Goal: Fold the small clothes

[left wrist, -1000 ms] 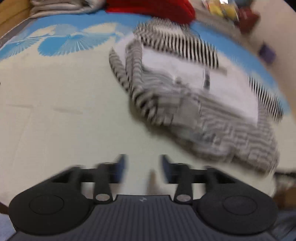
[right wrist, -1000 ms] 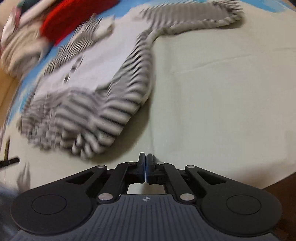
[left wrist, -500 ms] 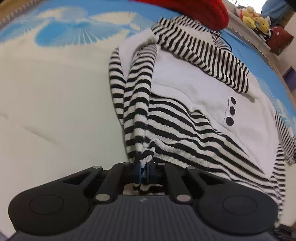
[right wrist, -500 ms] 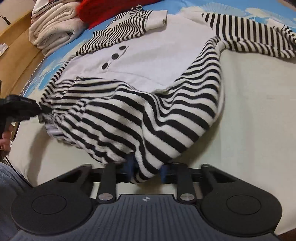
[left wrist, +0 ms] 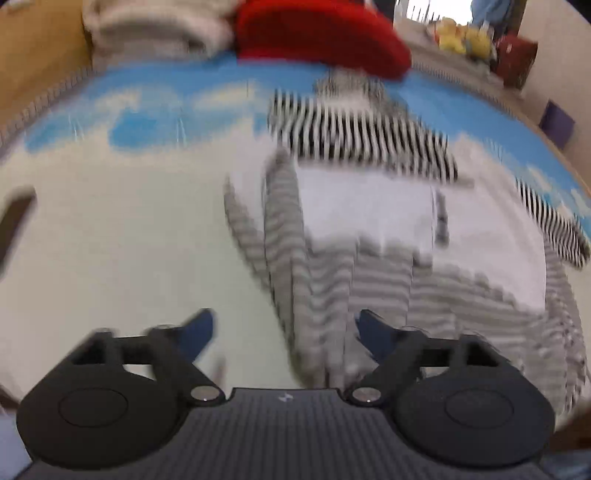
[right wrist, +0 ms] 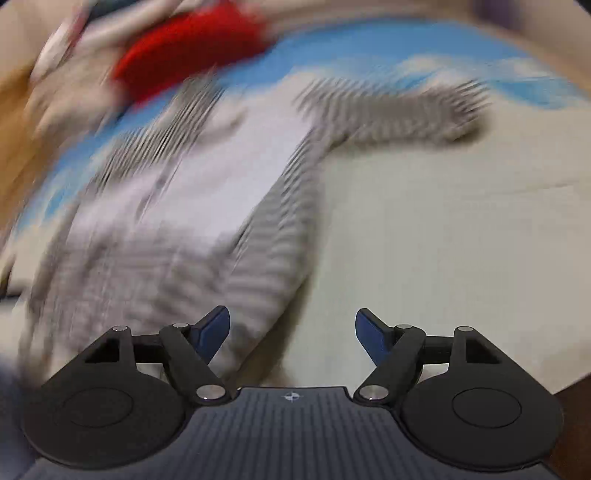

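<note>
In your left wrist view, blurred by motion, the red garment point(left wrist: 321, 37) lies at the far edge of the bed cover point(left wrist: 110, 240), beyond the striped sweater point(left wrist: 369, 221); a pale folded pile point(left wrist: 155, 29) sits just left of the red garment and some yellow soft toys point(left wrist: 461, 38) well off to its right on a ledge. The sweater lies spread on the cover, its long axis running from the near hem up toward the red garment, one striped sleeve point(left wrist: 362, 136) folded across its top and the other sleeve trailing off to its right. Your left gripper point(left wrist: 284, 332) is spread wide, and a striped fold of the hem lies in the gap, nearer the right finger; whether it touches is lost in blur. In your right wrist view, also blurred, the sweater point(right wrist: 177, 221) slants from the near left up toward the red garment point(right wrist: 184, 51), one sleeve point(right wrist: 399, 110) stretched out to its right over the cover point(right wrist: 461, 240). Your right gripper point(right wrist: 291, 330) is spread wide with nothing held; the hem's edge lies just by the left finger.
</note>
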